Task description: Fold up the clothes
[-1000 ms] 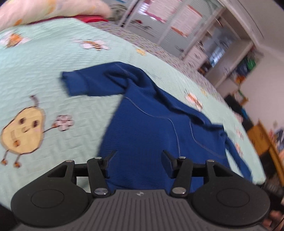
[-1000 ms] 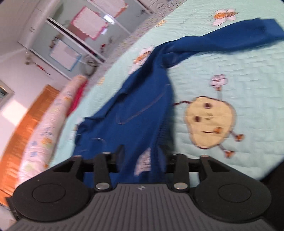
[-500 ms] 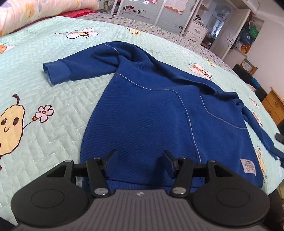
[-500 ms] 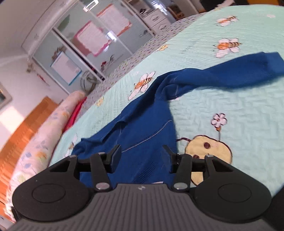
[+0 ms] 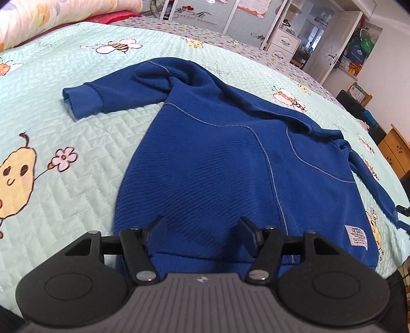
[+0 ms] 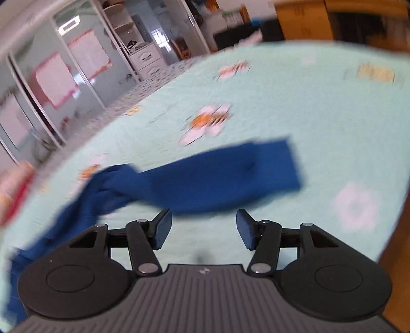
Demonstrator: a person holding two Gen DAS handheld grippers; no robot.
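A blue sweatshirt (image 5: pixel 220 164) lies flat on the mint quilted bedspread (image 5: pixel 64 128), hem nearest me, one sleeve (image 5: pixel 107 94) stretched to the left. My left gripper (image 5: pixel 201 226) hovers over the hem with its jaws opening and nothing gripped between them. In the blurred right wrist view the sweatshirt's other sleeve (image 6: pixel 217 176) lies across the bedspread (image 6: pixel 282 102) just beyond my right gripper (image 6: pixel 203 225), whose jaws are also opening with only bedspread between them.
A pillow (image 5: pixel 51 18) lies at the far left of the bed. Wardrobes with mirrored doors (image 5: pixel 230 15) and white drawers (image 5: pixel 284 43) stand beyond the bed. A wooden cabinet (image 5: pixel 394 148) is at the right. The bed's near edge runs under both grippers.
The right gripper swung right, from the sweatshirt's body to its right sleeve, and both grippers' jaws widened. The left gripper settled lower over the hem, with the sweatshirt now spread flat.
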